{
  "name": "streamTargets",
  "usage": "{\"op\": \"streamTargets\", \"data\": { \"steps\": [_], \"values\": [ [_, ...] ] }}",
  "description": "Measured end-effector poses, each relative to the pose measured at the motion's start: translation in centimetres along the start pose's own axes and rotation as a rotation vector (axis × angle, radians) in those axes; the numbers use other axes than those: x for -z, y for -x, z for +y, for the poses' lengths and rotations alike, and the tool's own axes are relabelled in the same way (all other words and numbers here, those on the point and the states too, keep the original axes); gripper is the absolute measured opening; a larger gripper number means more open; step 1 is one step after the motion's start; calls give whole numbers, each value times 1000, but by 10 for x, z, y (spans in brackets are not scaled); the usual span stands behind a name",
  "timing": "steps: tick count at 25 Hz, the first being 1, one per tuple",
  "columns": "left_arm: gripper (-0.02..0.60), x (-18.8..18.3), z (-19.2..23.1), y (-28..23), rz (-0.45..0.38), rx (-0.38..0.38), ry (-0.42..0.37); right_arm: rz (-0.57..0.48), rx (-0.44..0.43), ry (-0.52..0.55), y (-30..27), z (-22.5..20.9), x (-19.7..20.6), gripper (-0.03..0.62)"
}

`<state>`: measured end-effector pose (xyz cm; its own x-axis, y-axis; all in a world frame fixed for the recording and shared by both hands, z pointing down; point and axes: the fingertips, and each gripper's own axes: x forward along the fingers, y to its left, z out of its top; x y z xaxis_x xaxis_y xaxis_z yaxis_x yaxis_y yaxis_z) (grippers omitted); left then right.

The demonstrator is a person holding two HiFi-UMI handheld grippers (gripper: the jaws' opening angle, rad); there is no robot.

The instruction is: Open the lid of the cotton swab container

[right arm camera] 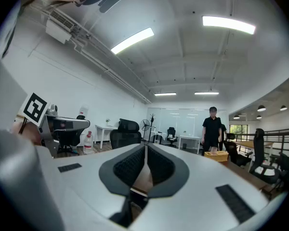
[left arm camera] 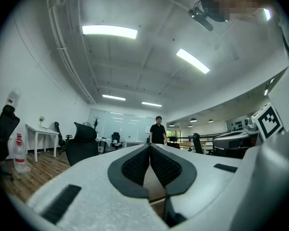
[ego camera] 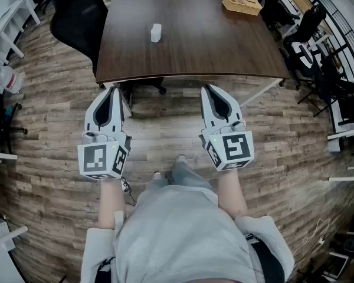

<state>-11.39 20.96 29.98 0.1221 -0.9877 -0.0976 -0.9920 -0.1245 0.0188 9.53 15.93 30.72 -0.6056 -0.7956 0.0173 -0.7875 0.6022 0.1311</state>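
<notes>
A small white cotton swab container stands upright on the dark wooden table, toward its far middle. Both grippers hover over the floor in front of the table's near edge, well short of the container. My left gripper points toward the table and is shut with nothing in it; its pads meet at the tips. My right gripper is level beside it, also shut and holding nothing, with its pads closed together. Neither gripper view shows the container.
A tan basket sits at the table's far right corner. A black office chair stands at the table's left, more chairs at the right. A person in black stands across the room. Wood-plank floor lies below.
</notes>
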Motion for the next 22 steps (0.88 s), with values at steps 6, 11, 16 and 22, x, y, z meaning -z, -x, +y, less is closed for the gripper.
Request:
{"op": "streamTargets", "data": {
  "steps": [6, 11, 16, 22],
  "values": [
    [11, -2, 1, 11, -1, 2, -3, -2, 8, 1, 6, 7, -2, 20],
    [11, -2, 2, 21, -3, 1, -5, -6, 6, -5, 13, 15, -3, 20],
    [11, -3, 7, 26, -7, 0, -8, -9, 8, 5, 12, 23, -4, 20],
    [11, 2, 9, 18, -1, -10, -13, -21, 9, -9, 6, 15, -1, 20]
  ]
}}
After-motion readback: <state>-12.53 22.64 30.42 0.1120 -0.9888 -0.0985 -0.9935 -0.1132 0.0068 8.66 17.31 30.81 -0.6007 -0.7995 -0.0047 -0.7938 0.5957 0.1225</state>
